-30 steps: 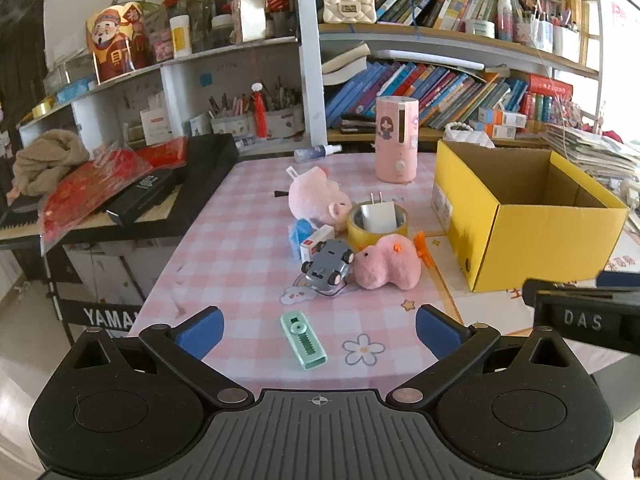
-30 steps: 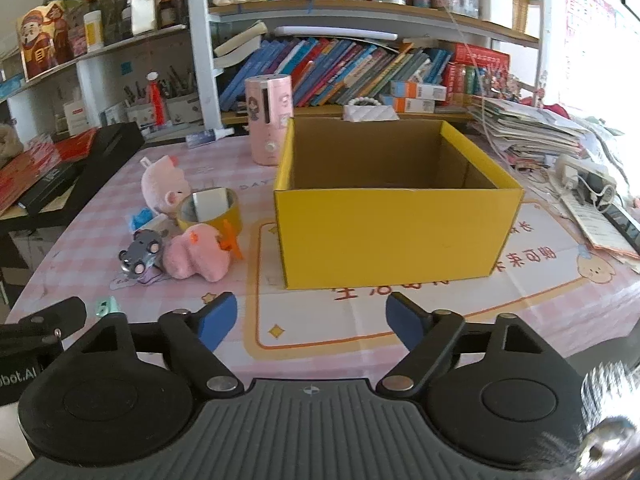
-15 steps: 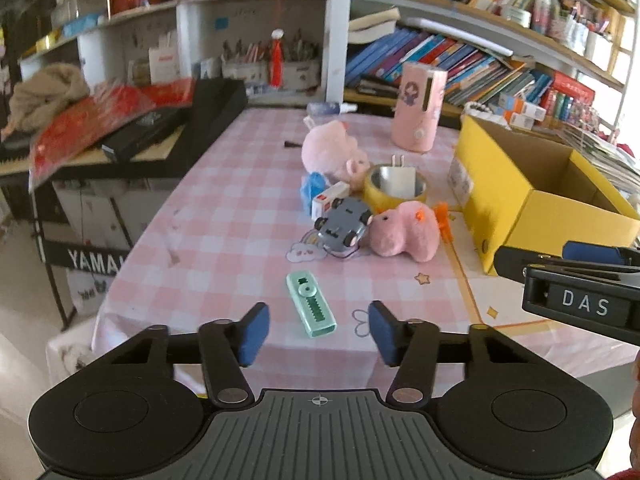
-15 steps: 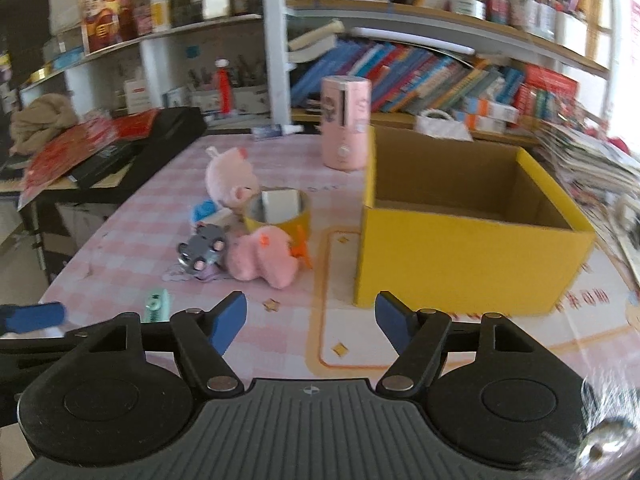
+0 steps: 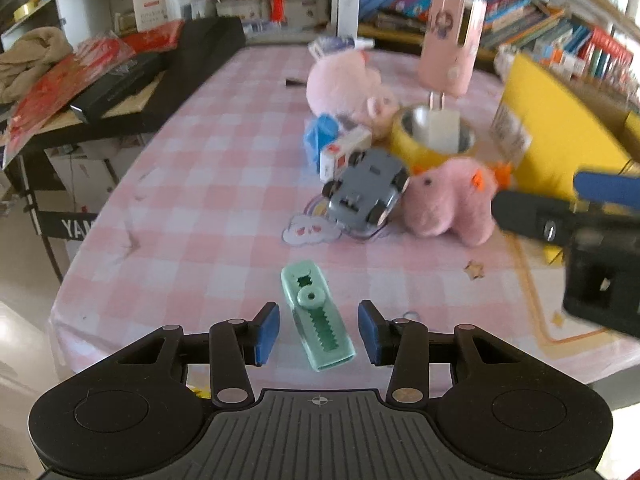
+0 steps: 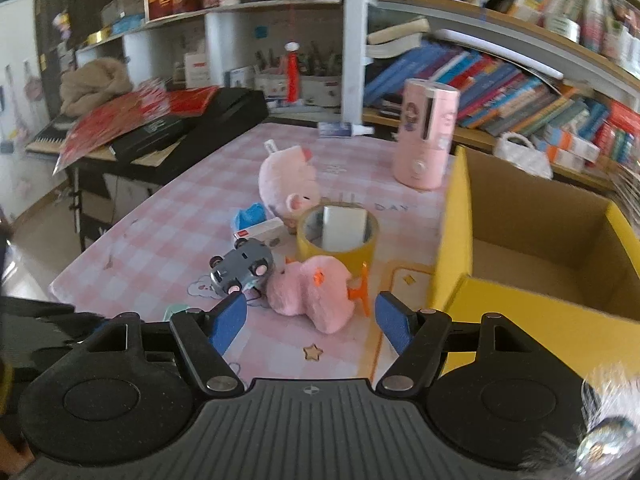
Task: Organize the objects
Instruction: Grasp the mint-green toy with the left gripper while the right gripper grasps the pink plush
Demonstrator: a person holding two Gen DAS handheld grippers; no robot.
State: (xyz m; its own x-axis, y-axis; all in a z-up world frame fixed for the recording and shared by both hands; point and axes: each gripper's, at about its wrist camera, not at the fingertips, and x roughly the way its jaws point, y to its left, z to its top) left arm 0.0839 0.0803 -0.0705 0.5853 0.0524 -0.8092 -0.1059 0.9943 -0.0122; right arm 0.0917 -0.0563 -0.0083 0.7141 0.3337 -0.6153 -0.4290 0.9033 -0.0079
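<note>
A mint-green toothed slider tool (image 5: 316, 316) lies on the pink checked tablecloth near its front edge. My left gripper (image 5: 318, 334) straddles it; the jaws are closing, with a gap left on both sides of the tool. My right gripper (image 6: 310, 322) is open, and the pink plush with orange fins (image 6: 312, 292) lies just ahead of its blue pads, untouched. Beside that plush sit a grey toy car (image 6: 242, 266), a yellow tape roll (image 6: 340, 254) with a white charger (image 6: 344, 228) in it, and a pink pig plush (image 6: 288, 184). The open yellow box (image 6: 452, 248) stands to the right.
A tall pink cylinder (image 6: 424, 132) stands behind the box corner. A small white-red box (image 5: 344, 150) and a blue wrapper (image 5: 318, 136) lie by the car. A black keyboard stand (image 6: 224, 116) abuts the table's left side. Bookshelves (image 6: 500, 80) line the back.
My left gripper came down toward the green tool and its jaws narrowed a lot around it. My right gripper swung left from the yellow box to face the pink plush.
</note>
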